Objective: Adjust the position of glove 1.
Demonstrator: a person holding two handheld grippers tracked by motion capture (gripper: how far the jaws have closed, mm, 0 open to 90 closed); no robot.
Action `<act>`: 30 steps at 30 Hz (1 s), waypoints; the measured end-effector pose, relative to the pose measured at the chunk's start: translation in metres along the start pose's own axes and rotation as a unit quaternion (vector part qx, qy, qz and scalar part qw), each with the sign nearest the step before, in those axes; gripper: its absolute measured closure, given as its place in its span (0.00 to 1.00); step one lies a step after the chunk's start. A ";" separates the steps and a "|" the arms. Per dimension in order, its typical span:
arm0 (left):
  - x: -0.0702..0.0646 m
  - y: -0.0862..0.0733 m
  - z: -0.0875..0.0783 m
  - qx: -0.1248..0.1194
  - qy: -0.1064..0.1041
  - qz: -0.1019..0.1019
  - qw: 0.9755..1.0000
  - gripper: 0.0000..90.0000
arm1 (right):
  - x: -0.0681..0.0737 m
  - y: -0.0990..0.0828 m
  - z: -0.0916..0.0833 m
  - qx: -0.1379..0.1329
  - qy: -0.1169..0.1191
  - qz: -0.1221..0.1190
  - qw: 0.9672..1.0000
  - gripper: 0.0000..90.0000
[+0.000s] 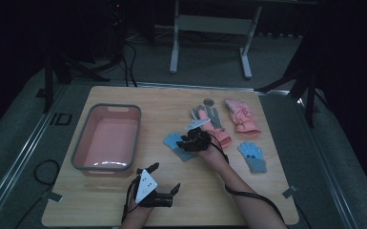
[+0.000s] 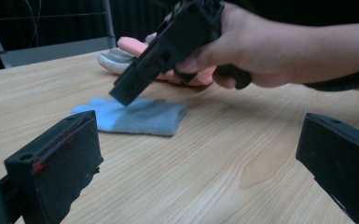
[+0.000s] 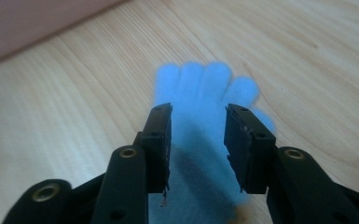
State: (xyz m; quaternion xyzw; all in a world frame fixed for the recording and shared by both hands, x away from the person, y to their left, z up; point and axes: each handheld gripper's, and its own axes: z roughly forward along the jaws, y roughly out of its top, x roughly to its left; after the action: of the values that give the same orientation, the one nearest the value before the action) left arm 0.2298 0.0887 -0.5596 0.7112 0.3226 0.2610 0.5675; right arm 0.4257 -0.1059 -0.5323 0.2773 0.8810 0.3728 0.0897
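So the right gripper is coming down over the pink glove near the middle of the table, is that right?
Not quite: the right gripper is over the blue glove near the middle of the table, not a pink one. The right gripper view shows blue fingers between its jaws.

high view: above, looking down | gripper views: close, low | shared: blue glove (image 1: 178,144) (image 2: 135,116) (image 3: 200,116)

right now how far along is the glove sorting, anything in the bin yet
Nothing looks done: the pink bin holds no gloves. In hand: the right gripper is down over the blue glove near the bin, jaws apart and straddling it, not yet pinching. The left gripper waits open near the table's front edge. Left: that glove, the other blue glove and two pink gloves.
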 end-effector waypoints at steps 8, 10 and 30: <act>0.000 0.000 0.000 0.000 0.000 0.001 1.000 0.00 | 0.000 -0.010 0.014 0.012 -0.005 -0.003 1.000 0.76; 0.000 0.000 0.000 0.002 0.000 0.000 1.000 0.00 | 0.001 -0.012 0.014 0.004 -0.002 -0.001 1.000 0.85; 0.000 0.000 0.000 0.000 0.007 0.000 1.000 0.00 | 0.053 -0.014 -0.088 -0.077 -0.134 0.141 0.978 0.95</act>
State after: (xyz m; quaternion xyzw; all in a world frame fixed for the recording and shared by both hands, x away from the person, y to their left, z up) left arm 0.2298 0.0883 -0.5595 0.7094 0.3269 0.2654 0.5652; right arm 0.3437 -0.1376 -0.4775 0.4382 0.7819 0.4075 0.1750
